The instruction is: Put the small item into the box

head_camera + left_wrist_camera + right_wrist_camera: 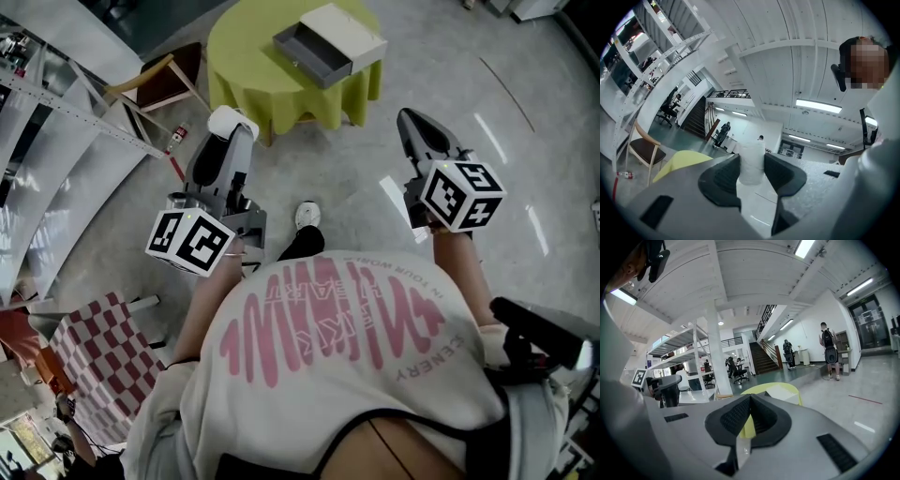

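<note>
A small white cylindrical item (233, 121) sits between the jaws of my left gripper (228, 133), which is shut on it; in the left gripper view the item (752, 165) stands upright between the dark pads (723, 177). My right gripper (411, 122) is held out at the right with its jaws shut and nothing in them, the tips meeting (749, 397). The box (333, 42), grey and white with its drawer pulled open, rests on a round table with a yellow-green cloth (246, 56) ahead of both grippers. The same table (761, 389) shows past the right jaws.
A wooden chair (157, 80) stands left of the table, with a small red bottle (176, 138) on the floor near it. Metal shelving (56, 141) runs along the left. A red-and-white checkered thing (94, 361) is at lower left. People (828, 350) stand far off.
</note>
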`<state>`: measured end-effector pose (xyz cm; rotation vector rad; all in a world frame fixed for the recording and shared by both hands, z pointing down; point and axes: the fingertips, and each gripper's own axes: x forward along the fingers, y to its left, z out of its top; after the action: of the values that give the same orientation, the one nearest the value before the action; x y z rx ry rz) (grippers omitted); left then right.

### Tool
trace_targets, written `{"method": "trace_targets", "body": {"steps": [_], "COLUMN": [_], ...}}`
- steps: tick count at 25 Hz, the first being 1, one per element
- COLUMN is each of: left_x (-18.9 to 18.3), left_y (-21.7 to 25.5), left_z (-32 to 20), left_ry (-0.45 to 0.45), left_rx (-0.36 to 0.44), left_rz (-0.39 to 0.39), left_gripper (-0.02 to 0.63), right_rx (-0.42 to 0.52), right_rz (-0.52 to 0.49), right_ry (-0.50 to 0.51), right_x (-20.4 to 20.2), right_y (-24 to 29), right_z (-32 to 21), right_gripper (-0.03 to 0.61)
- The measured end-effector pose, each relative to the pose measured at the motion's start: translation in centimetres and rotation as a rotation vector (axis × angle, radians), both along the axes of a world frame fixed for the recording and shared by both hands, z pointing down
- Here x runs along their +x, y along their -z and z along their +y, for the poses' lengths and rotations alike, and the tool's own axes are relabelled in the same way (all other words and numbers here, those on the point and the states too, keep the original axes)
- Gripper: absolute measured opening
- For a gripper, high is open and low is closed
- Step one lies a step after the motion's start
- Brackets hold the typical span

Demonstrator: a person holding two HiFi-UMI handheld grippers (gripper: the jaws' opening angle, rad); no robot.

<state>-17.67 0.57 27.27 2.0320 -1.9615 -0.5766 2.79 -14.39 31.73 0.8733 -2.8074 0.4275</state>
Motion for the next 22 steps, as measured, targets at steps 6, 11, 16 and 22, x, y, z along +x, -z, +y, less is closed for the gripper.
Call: {"method": "trace_targets", "body": {"steps": [6,11,16,22], "left_x": [-2.5,-4.4,-6.3,-7.7], "left_y": [1.5,3.6,3.4,2.2], "left_z": [-4.7,-8.9,-13.5,-19.4], "left_ry": [-0.06,-0.14,-0.22,-0.341], "left_rx": [0.026,0.105,0.112,0.096], "left_rz": [-0.008,0.012,0.034,0.025], "left_gripper": [0.17,0.17,0.17,0.17], "right_rx": [0.015,0.029,0.029,0.019], "right_rz": [-0.008,-0.004,0.004,0.011], "right_ry": [-0.042,-0.08,-0.141,-0.221], "right_x": [-2.2,-3.9,-5.0,-5.9], "right_y": [1.4,2.4,2.4,0.9], "right_z": [-3.6,-7.0,-10.3,-14.2], "right_gripper": [0.006,0.006,0.006,0.006]}}
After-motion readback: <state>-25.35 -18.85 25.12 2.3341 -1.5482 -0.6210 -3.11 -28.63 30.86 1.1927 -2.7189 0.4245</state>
